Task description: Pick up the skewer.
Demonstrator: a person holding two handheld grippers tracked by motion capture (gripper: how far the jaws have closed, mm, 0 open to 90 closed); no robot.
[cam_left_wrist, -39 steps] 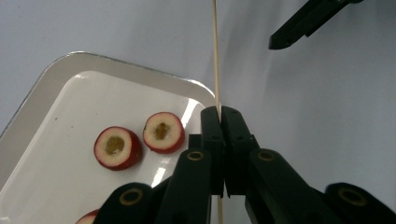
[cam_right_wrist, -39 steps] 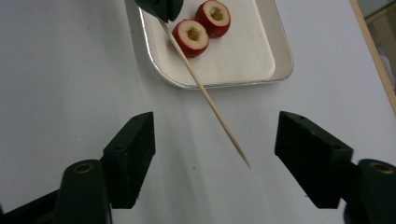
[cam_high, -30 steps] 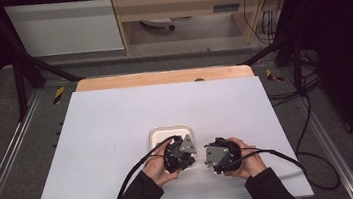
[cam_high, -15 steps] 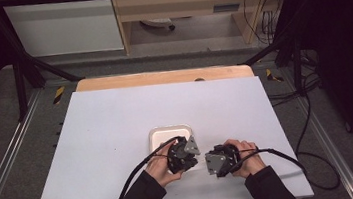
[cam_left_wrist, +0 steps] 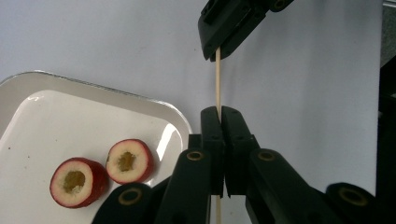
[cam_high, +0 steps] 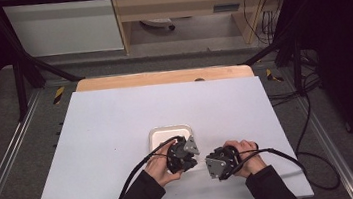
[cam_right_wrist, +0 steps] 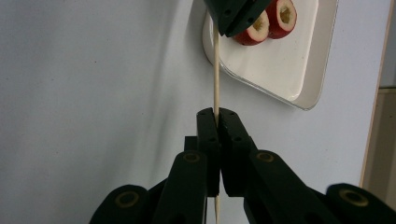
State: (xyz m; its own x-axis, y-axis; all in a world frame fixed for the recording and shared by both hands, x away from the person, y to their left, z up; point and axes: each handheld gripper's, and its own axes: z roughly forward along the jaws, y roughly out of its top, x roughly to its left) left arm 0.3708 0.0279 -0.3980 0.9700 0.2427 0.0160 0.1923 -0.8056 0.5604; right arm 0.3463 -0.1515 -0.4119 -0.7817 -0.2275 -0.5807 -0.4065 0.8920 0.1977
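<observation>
Near the front edge of the white table (cam_high: pixel 108 132): left gripper (cam_high: pixel 180 155) and right gripper (cam_high: pixel 220 163) side by side, tips facing, each pinched tight on one thin wooden skewer (cam_left_wrist: pixel 217 77) spanning the gap between them above the tabletop. Just beyond the left gripper, touching nothing but the table: white tray (cam_left_wrist: pixel 93 116) holding two red-skinned fruit slices (cam_left_wrist: pixel 103 170), hollowed at the core, lying side by side. Farther back, wooden strip (cam_high: pixel 162 77) along the far edge.

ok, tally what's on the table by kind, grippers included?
Red fruit slices: 2
White tray: 1
Wooden skewer: 1
Grippers: 2, left and right, both shut on the skewer
Total: 6
</observation>
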